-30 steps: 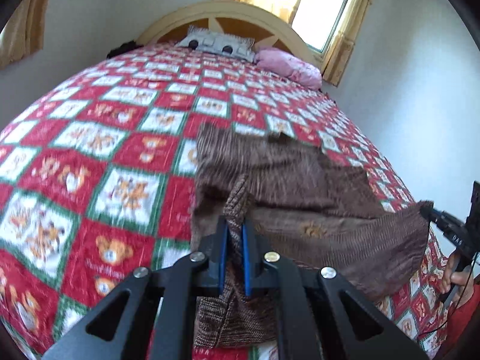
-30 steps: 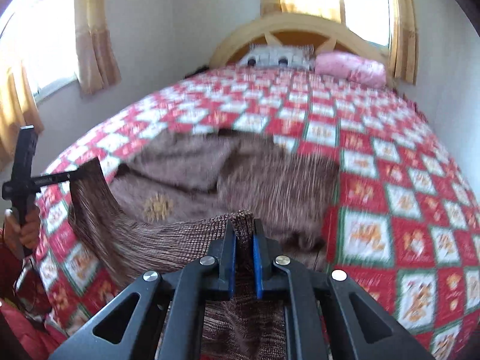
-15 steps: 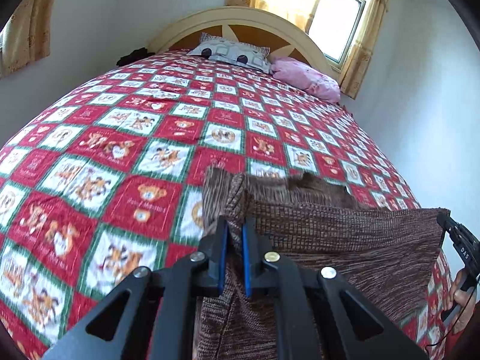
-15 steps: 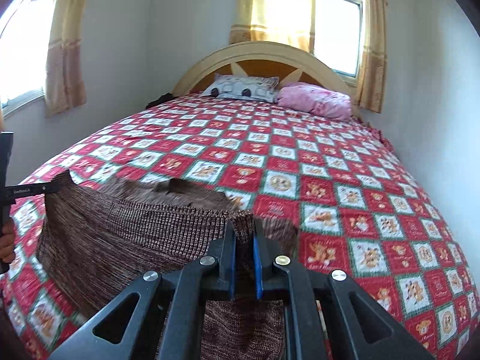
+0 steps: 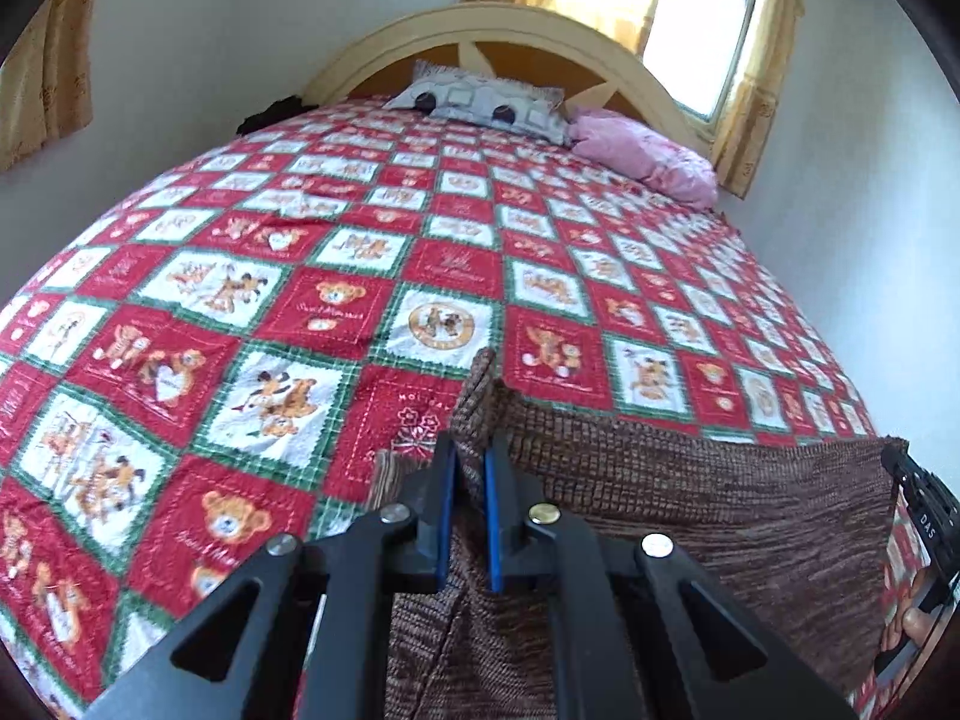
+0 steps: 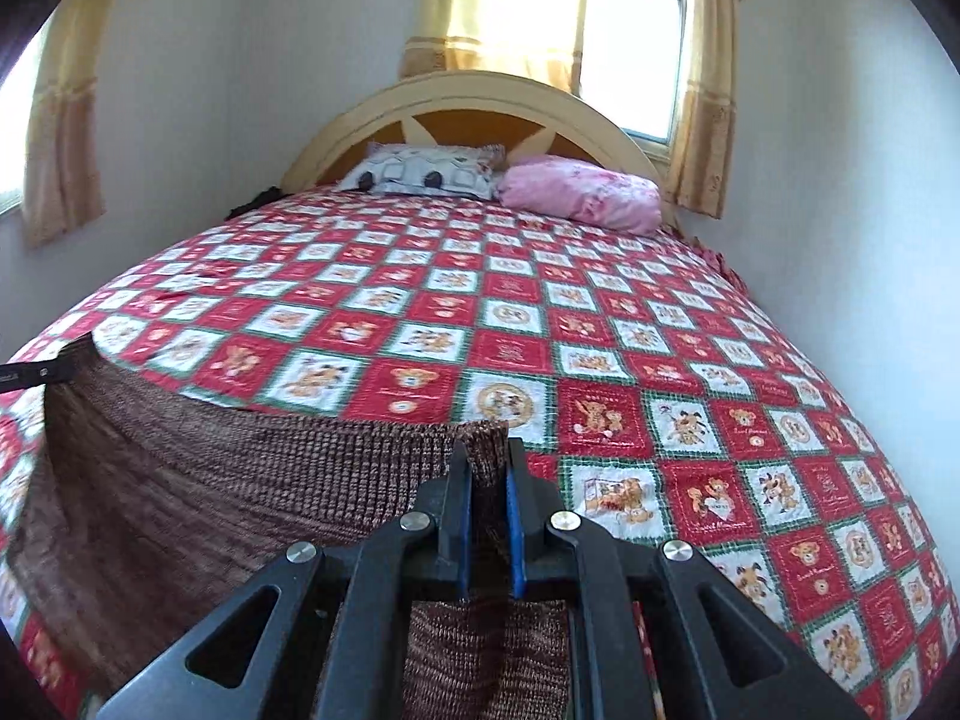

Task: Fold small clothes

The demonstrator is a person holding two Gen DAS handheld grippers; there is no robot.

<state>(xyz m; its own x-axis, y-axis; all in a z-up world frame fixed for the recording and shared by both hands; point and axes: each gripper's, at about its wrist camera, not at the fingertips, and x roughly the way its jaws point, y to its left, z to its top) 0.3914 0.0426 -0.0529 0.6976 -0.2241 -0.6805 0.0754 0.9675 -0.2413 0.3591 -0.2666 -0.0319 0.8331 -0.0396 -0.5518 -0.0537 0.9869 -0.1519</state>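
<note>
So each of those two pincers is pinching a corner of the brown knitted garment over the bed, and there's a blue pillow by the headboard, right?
Nearly: the pillow is pink, not blue, as the right wrist view shows. Both the left gripper and right gripper do pinch the brown knitted garment.

The lower part of the brown knit garment point(image 5: 690, 510) runs out under the bottom edge of both views, so its hem cannot be seen; it covers the near edge of the bed point(image 6: 600, 324); in the left view the right gripper point(image 5: 918, 510) is cut by the right edge, only its dark tip showing; in the right view the left gripper point(image 6: 24, 375) is clipped at the left edge; a dark thing point(image 5: 270, 114) at the bed's far left corner is too small to name.
</note>
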